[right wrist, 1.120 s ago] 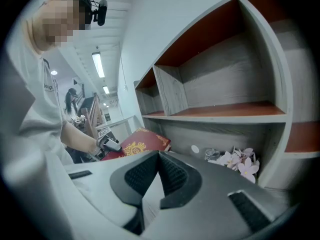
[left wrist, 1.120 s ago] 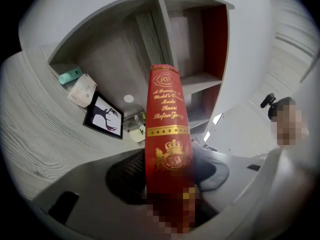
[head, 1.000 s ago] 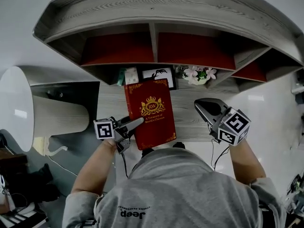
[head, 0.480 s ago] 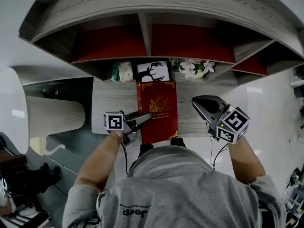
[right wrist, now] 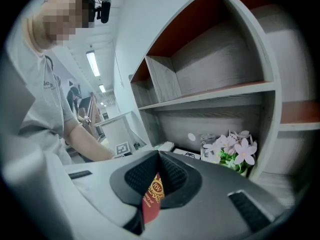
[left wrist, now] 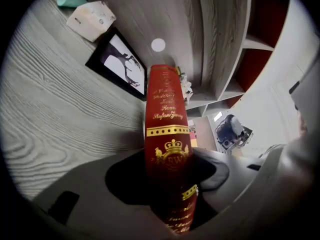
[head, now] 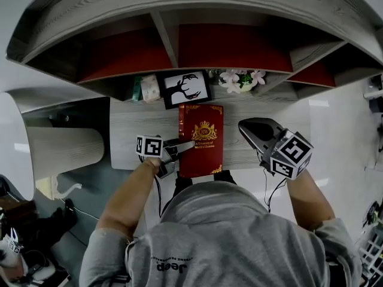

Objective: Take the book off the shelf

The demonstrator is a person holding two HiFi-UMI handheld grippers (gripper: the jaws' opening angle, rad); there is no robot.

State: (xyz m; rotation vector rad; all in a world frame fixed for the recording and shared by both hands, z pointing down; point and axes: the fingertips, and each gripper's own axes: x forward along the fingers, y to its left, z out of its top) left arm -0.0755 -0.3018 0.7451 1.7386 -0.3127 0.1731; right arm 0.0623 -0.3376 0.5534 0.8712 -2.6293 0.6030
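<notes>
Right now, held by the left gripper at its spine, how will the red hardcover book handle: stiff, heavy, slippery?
Probably stiff: the red hardcover book shows a flat, unbent cover though the left gripper grips only its spine edge. It is likely weighty for a one-sided hold, so its far edge may droop. The smooth cover might slide between the fingers.

The book [head: 201, 139] seemingly lies on the desk [head: 131, 133], before the frame [head: 187, 88], flowers [head: 239, 79] behind-right.

Left tongs [head: 185, 144] grip the red book [head: 202, 137] by its left edge over the desk [head: 136, 137], right tongs [head: 245, 126] nearby.
</notes>
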